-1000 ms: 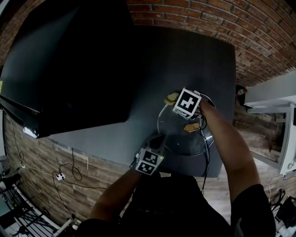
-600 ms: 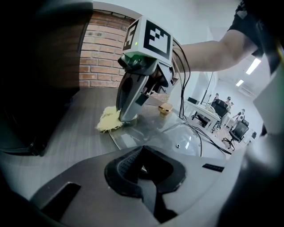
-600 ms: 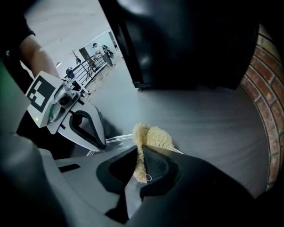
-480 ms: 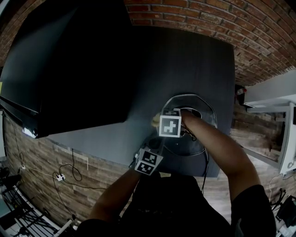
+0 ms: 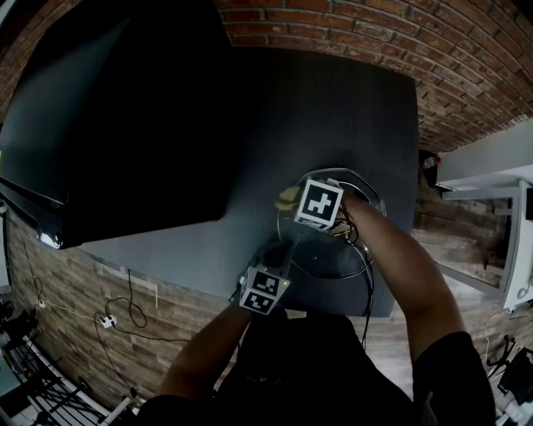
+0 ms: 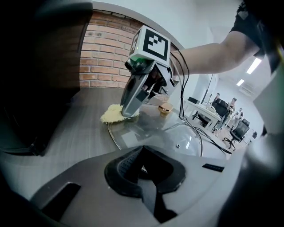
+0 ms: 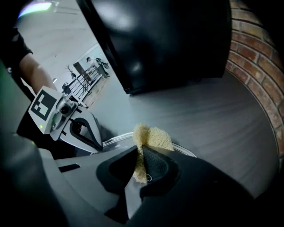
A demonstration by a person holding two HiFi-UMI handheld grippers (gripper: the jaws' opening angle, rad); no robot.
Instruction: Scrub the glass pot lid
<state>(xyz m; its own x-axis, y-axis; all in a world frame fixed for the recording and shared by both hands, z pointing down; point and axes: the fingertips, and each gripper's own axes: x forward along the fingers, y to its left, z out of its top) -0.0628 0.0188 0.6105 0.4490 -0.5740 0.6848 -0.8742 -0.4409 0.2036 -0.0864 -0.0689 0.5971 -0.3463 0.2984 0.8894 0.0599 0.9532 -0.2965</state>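
Note:
The glass pot lid (image 5: pixel 346 258) lies on the dark grey table (image 5: pixel 333 108) near its front edge; its gold knob (image 6: pixel 166 107) shows beyond the dome. My left gripper (image 5: pixel 285 251) holds the lid's near rim, its jaws shut on the glass edge (image 6: pixel 141 167). At the lid's far-left rim my right gripper (image 5: pixel 293 200) is shut on a yellow scrub pad (image 5: pixel 286 197), which presses down there. In the right gripper view the pad (image 7: pixel 148 138) sticks out between the jaws over the rim (image 7: pixel 113 140), with the left gripper (image 7: pixel 82 128) beyond.
A big black panel (image 5: pixel 125 116) covers the table's left half. A brick wall (image 5: pixel 350 25) runs behind the table. Cables (image 5: pixel 360 241) trail from the right gripper across the lid. A white table (image 5: pixel 491 166) stands at the right.
The right gripper swept the pad from the lid's far rim toward the near left, then back a little farther out along the left rim. The left gripper stayed put.

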